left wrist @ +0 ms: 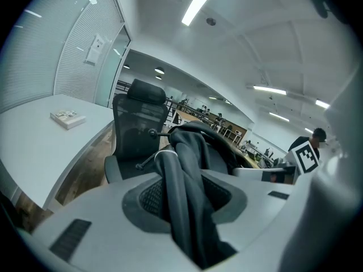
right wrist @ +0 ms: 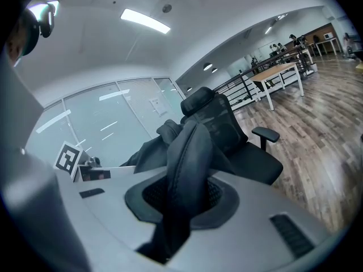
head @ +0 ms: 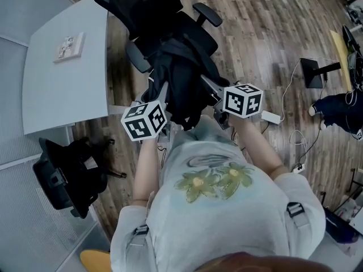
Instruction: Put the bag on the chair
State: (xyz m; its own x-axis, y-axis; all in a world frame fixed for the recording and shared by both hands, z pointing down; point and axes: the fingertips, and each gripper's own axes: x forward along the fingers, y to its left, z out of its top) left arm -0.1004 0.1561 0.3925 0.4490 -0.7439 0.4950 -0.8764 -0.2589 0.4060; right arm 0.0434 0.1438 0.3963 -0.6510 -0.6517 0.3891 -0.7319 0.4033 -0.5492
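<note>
A black bag (head: 181, 78) hangs between my two grippers, just in front of and over the seat of a black office chair (head: 164, 10). My left gripper (head: 161, 98) is shut on one of its dark straps (left wrist: 184, 191), which runs up between the jaws. My right gripper (head: 211, 88) is shut on the other strap (right wrist: 184, 174). In both gripper views the chair's backrest (left wrist: 139, 123) stands behind the bag, and its armrest (right wrist: 265, 134) shows at the right.
A white table (head: 62, 89) with a small white box (head: 69, 47) stands left of the chair. A black chair base (head: 68, 171) lies on the floor at lower left. Cables, a white adapter (head: 271, 117) and a monitor stand (head: 315, 72) are on the wooden floor at right.
</note>
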